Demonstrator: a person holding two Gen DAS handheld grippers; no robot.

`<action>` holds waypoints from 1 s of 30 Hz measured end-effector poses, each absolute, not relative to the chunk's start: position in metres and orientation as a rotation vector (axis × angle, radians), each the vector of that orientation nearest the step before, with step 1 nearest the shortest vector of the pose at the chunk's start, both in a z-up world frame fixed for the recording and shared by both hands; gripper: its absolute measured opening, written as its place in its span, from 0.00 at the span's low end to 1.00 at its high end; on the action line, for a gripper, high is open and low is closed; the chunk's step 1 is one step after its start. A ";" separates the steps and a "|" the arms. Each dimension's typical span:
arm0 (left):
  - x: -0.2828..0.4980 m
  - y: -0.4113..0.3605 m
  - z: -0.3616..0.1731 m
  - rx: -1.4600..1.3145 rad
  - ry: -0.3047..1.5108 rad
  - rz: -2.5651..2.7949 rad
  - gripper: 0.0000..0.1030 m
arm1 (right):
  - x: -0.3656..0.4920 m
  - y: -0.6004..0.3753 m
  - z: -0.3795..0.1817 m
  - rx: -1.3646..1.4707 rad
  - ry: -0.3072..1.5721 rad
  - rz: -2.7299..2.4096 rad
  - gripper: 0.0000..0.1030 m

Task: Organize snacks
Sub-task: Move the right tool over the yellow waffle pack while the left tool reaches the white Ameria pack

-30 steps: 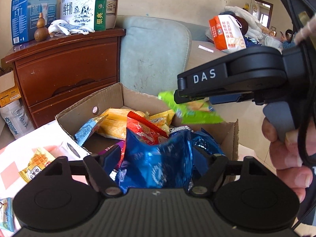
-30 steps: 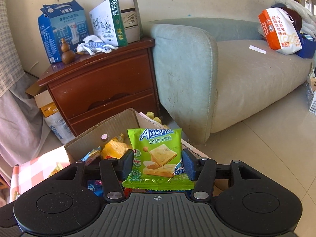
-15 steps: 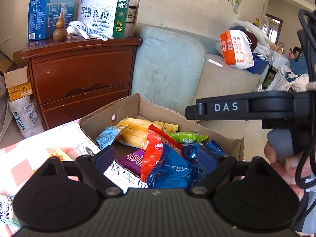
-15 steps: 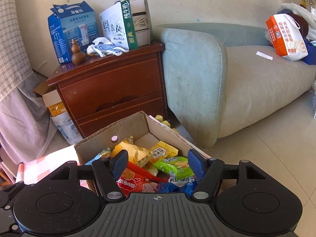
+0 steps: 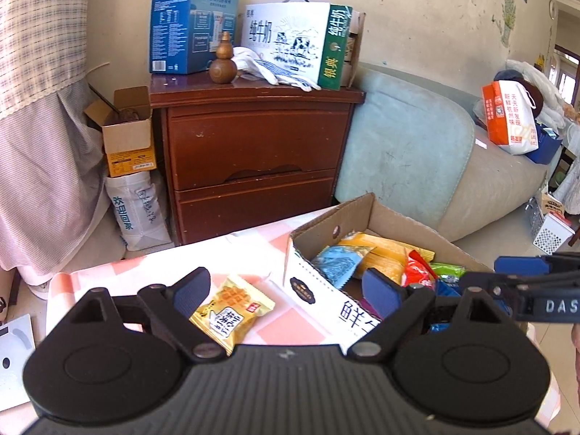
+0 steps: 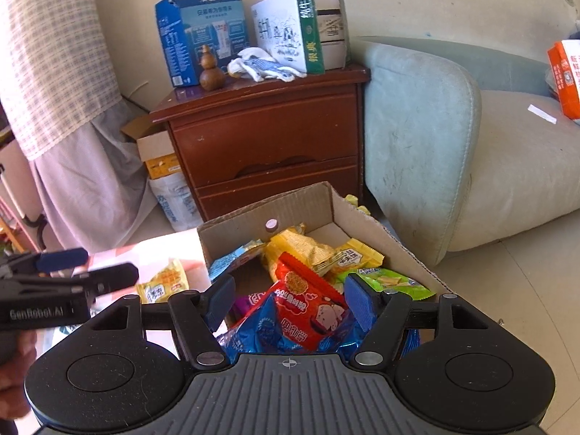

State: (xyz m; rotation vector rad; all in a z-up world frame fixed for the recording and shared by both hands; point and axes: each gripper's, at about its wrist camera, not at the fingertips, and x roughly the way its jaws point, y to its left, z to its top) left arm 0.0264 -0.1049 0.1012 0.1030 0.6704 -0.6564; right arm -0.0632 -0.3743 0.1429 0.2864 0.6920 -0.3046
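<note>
Pink-and-white checked cloth covers the table (image 5: 145,272); behind it, far side, a curtain at left, then a dark wood nightstand (image 5: 253,159) w/ a blue carton (image 5: 192,25) and milk carton (image 5: 293,43) on top, then a pale green sofa (image 5: 409,145) at right.

L to R on the table: gold snack packet (image 5: 232,306) lies flat on the cloth, just left of the cardboard box (image 5: 319,290). Left gripper (image 5: 286,290) hangs above it, jaws wide, nothing held; the packet sits by its left finger, the box's near-left corner by the right one.

Box is open & full of snacks: light-blue packet (image 6: 235,257) far left, yellow packets (image 6: 308,250) in the middle, red packet (image 6: 308,311) on a blue bag (image 6: 261,330) near side, green packet (image 6: 388,281) at right. Right gripper (image 6: 288,302) hovers over the box's near end, jaws wide, empty, red packet between the fingers.
</note>
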 end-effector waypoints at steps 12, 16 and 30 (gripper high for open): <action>0.051 -0.053 0.100 0.052 0.723 -0.489 0.92 | -0.070 -0.371 0.121 0.179 0.799 -0.368 0.69; 0.059 -0.038 0.094 0.062 0.736 -0.433 0.92 | -0.077 -0.385 0.118 0.166 0.814 -0.477 0.69; 0.079 -0.007 0.060 0.022 0.850 -0.284 0.92 | -0.046 -0.344 0.144 0.218 0.659 -0.306 0.69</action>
